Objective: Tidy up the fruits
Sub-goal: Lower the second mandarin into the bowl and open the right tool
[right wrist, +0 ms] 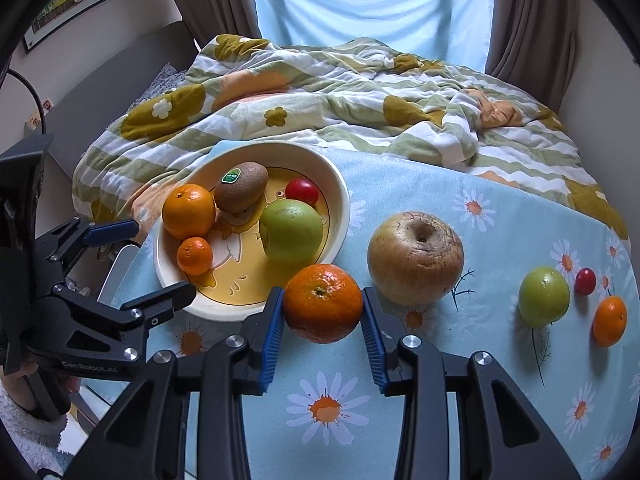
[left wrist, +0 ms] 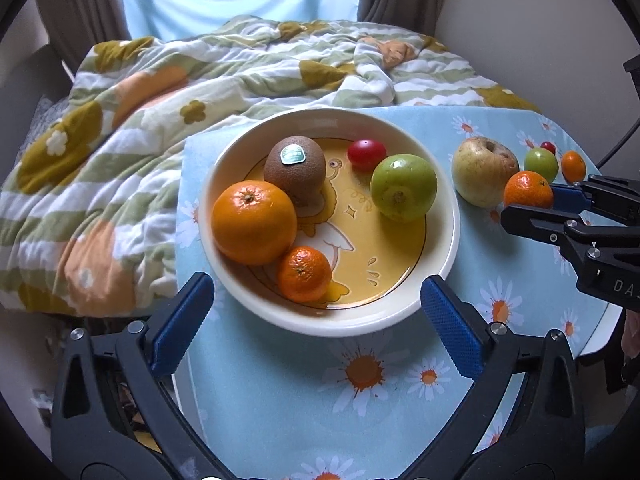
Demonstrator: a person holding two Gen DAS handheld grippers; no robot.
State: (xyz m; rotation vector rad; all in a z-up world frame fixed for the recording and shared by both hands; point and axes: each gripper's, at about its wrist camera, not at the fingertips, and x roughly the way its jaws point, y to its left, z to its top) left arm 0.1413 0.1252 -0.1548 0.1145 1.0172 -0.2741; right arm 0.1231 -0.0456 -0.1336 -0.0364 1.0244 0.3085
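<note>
Glossy cream ceramic, the round bowl (left wrist: 440,248) on the daisy-print table (left wrist: 280,400) holds a fuzzy kiwi (left wrist: 295,170), an orange (left wrist: 253,222) and a small mandarin (left wrist: 305,273) just beyond the left gripper (left wrist: 316,312), whose ribbed blue pads stand wide apart. The right wrist view alone shows the right gripper (right wrist: 323,320) clamped on a dimpled tangerine (right wrist: 323,302) near the wrinkled apple (right wrist: 416,258).
</note>
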